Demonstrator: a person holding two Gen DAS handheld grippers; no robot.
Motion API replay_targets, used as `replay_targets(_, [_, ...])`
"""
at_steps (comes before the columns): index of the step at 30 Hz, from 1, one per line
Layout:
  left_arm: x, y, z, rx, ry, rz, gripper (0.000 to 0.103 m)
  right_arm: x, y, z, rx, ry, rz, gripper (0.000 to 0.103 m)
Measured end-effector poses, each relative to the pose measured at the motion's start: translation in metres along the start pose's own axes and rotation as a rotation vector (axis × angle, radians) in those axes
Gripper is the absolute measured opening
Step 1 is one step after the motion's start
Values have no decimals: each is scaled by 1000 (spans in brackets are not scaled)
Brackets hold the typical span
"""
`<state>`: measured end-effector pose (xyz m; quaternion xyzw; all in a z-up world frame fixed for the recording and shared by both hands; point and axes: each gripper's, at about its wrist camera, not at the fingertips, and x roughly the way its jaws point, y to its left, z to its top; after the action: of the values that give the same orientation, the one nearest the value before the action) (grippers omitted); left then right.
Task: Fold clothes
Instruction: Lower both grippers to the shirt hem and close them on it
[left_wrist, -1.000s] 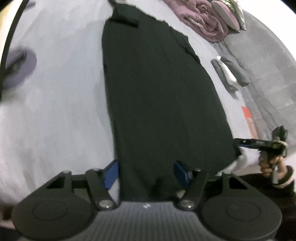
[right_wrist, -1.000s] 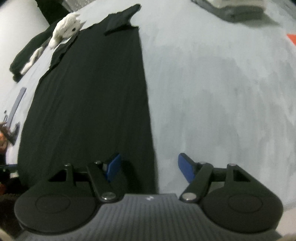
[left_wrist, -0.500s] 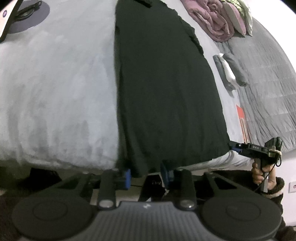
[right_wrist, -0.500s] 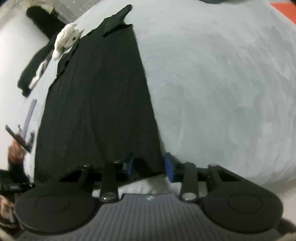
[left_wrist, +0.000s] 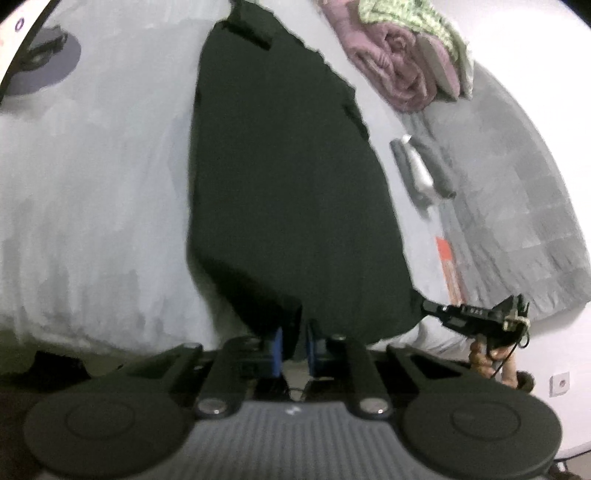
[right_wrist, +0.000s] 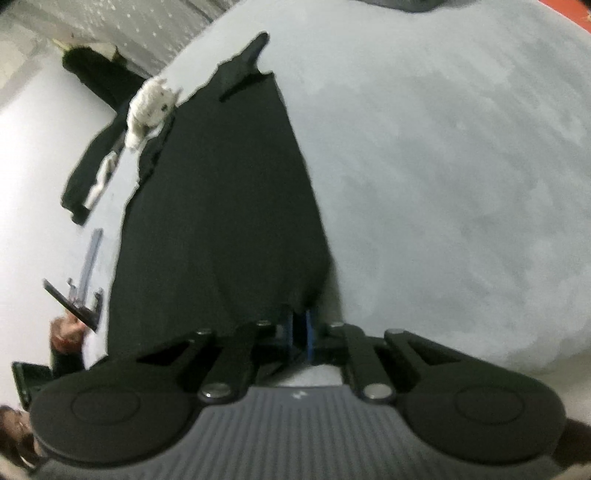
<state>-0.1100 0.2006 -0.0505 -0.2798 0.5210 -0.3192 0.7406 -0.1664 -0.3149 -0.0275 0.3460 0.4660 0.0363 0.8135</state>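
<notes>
A long black garment (left_wrist: 288, 184) lies flat on the light grey bed cover (left_wrist: 92, 206), stretching away from me. My left gripper (left_wrist: 293, 347) is at its near left corner. The jaws are closing, with a bunched fold of the hem pinched between the blue pads (left_wrist: 276, 349). In the right wrist view the same garment (right_wrist: 221, 206) fills the middle. My right gripper (right_wrist: 300, 332) is at the near right corner, its jaws closing with the hem edge between them. The right gripper (left_wrist: 428, 308) also shows at the right of the left wrist view, touching the cloth.
A rolled pink blanket (left_wrist: 391, 74) and a green patterned pillow (left_wrist: 417, 22) lie at the far right, beside a grey quilt (left_wrist: 517, 192) and folded grey clothes (left_wrist: 421, 170). A white fluffy toy (right_wrist: 147, 107) and another dark garment (right_wrist: 96, 155) lie left of the black one.
Both grippers went from wide open over the near hem to nearly closed on its two corners. The hem now bunches up at each gripper.
</notes>
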Motion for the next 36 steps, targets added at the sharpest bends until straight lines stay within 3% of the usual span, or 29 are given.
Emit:
replay_targets(6, [-10, -8, 5, 15, -37, -21, 11, -3, 14, 5, -13, -20, 22, 10])
replay_targets(15, [-6, -7, -4, 54, 22, 74, 12, 6, 22, 6, -51, 0, -39, 13])
replay_targets(16, [-7, -7, -4, 58, 24, 86, 14, 7, 22, 7, -49, 3, -51, 16])
replay_targets(18, [-9, -8, -5, 65, 28, 111, 31, 7, 19, 7, -41, 7, -84, 18])
replay_targets(19, [-11, -8, -4, 69, 25, 124, 48, 6, 17, 7, -34, 9, -95, 19])
replay_targets(20, [-13, -7, -3, 72, 17, 140, 57, 5, 14, 7, -25, 10, -98, 21])
replay_targets(23, [-19, -2, 1, 57, 5, 170, 60, 3, 8, 7, -1, -1, -97, 45])
replay_targets(28, [-10, 9, 3, 6, 32, 195, 60, 8, 8, 6, -27, 12, -135, 45])
replay_targets(34, [6, 10, 3, 26, 69, 234, 60, 25, 13, 5, -84, 58, -186, 45])
replay_targets(36, [8, 8, 3, 32, 76, 234, 60, 28, 16, 4, -113, 66, -201, 37])
